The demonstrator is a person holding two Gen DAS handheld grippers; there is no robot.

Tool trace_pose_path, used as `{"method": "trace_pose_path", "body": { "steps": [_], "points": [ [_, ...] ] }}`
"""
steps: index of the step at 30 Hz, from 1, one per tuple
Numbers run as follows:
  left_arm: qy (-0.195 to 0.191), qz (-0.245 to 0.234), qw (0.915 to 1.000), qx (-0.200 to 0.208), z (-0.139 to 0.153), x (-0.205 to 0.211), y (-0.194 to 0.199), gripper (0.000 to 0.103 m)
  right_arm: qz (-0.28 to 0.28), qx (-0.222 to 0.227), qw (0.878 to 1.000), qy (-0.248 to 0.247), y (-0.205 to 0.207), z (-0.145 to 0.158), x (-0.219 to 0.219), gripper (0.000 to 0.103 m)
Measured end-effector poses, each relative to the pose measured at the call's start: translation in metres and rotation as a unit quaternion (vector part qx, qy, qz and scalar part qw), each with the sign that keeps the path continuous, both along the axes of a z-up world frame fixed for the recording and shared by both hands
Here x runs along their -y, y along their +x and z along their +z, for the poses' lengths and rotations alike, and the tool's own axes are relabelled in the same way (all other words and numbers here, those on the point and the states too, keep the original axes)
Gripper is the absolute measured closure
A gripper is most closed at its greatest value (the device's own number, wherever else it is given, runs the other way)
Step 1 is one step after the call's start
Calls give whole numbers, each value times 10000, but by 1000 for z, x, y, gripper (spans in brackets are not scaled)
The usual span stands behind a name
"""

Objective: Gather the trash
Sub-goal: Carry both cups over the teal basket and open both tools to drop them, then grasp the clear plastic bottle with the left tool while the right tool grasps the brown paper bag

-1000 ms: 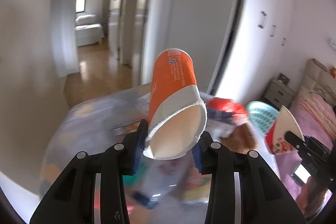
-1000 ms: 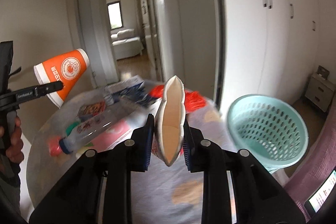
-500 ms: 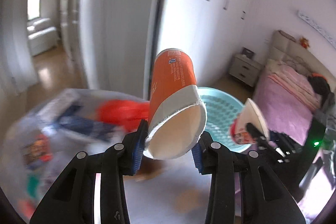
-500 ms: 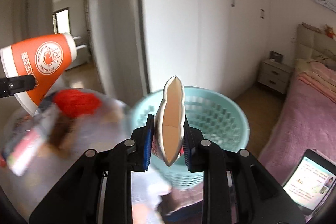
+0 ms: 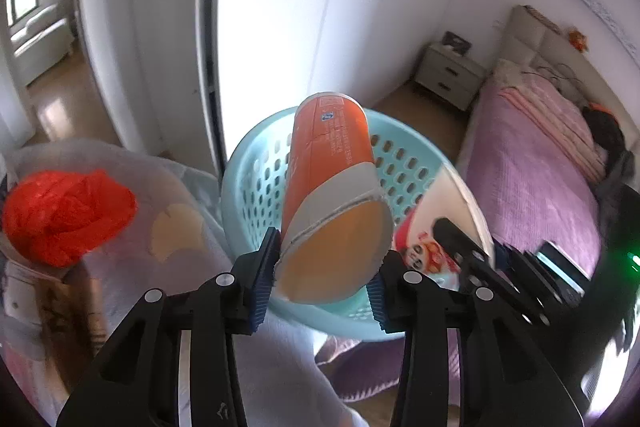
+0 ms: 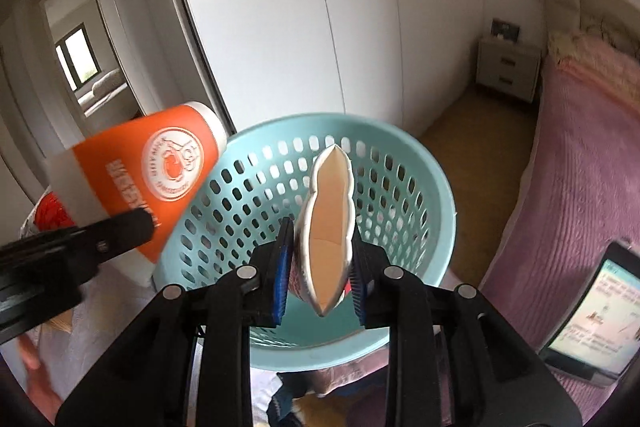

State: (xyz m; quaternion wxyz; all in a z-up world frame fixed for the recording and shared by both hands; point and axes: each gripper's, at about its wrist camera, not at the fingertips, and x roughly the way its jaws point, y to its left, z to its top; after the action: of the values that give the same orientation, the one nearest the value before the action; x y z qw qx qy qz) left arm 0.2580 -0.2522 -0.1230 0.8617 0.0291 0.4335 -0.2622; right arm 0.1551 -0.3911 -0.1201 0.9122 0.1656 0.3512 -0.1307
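Two cups: I am clamping the orange paper cup (image 5: 328,187) with my left gripper (image 5: 320,279) and the flattened cup (image 6: 328,231) with my right gripper (image 6: 320,279), both at frame centre over the teal basket (image 6: 432,187).

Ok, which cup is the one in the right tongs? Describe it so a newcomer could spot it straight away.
Find the teal basket in front of the white wardrobe. Two paper cups hang over it. The one in the right tongs is the flattened cup, squeezed into a narrow slit with white rim and red print, unlike the rounder orange cup in the left tongs.
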Motion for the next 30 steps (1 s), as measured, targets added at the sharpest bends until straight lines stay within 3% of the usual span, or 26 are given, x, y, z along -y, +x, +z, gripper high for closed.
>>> {"method": "trace_pose_path", "body": {
  "steps": [4,5,6,7,8,12,21,26,30],
  "points": [
    [-159,-12,9997,-175,-13,11,9,57,-53,-77,9999,61,2,-4,3,78],
    [-154,-3,9998,-156,-12,8,5,47,-64,-63,9999,85,1,-3,4,71],
    [-141,45,9999,-82,-10,6,4,44,-109,-48,9999,74,0,-1,7,63],
    [-151,64,9999,-31,-7,2,0,44,-153,-21,9998,86,6,1,14,46],
    [-194,68,9998,2,-3,0,-3,44,-231,46,9997,93,3,3,18,43],
    [-404,197,9990,78,15,-24,-13,43,-323,128,9994,70,-14,9,17,43],
    [-549,696,9929,800,72,-82,-55,39,-7,445,9990,63,-37,44,-5,43],
    [-410,1250,9837,1230,99,-138,-83,38,293,600,9978,39,-42,66,-33,42],
    [-475,1696,9752,1341,114,-189,-101,38,643,701,9954,63,-43,77,-61,42]
  ]
}}
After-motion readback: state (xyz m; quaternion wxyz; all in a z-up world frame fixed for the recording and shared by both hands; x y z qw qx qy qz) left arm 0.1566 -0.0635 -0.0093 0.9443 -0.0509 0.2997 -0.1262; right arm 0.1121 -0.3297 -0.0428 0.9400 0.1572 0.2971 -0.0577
